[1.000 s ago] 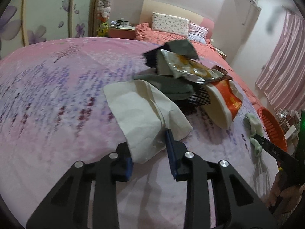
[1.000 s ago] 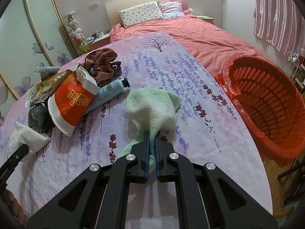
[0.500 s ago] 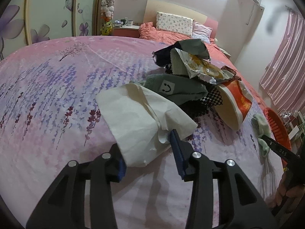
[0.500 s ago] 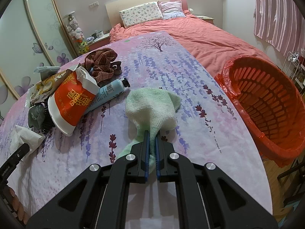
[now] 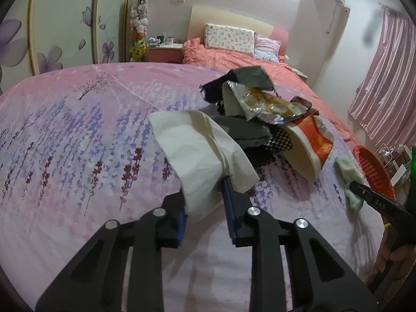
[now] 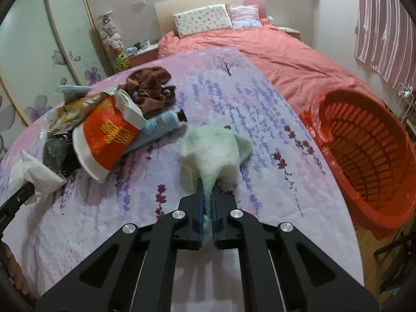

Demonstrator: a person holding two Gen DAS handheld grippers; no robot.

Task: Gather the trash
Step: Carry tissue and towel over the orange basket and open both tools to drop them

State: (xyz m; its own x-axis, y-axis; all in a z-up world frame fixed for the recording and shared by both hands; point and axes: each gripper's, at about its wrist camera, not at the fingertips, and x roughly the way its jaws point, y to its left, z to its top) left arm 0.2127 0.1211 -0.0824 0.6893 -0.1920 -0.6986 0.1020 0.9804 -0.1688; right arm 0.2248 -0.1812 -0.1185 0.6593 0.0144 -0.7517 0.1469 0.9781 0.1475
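Both grippers are at the pick-up step of the trash collection. The left gripper (image 5: pixel 205 202), low in the left wrist view, has its fingers (image 5: pixel 230 195) around the near corner of a crumpled white paper tissue (image 5: pixel 197 156). They have just been closing, with the tissue between them, but the gap looks fairly wide and whether the pads already press the paper is hard to judge. The right gripper (image 6: pixel 206 208), at the lower middle of the right wrist view, is clamped tight on the gathered end of a pale green cloth (image 6: pixel 213 150), the rest of which rests on the purple-flowered bed cover (image 6: pixel 247 98).

The orange basket (image 6: pixel 364 156), lined with a red bag, stands at the right edge of that view, beside the bed. The next move probably calls for a firm pinch on the tissue, then lifting each piece clear and carrying it right to the basket.

More litter waits in a pile at the upper left of the right wrist view: a red and white paper bag (image 6: pixel 106 137), a blue tube (image 6: pixel 161 124), a brown knitted item (image 6: pixel 148 88) and a foil snack wrapper (image 5: pixel 262 104).

The dark pieces under the wrapper overlap, so they cannot be told apart. The basket's bottom is cut off, and only fingers of the person's hand (image 5: pixel 390 257) show at the lower right of the left wrist view.
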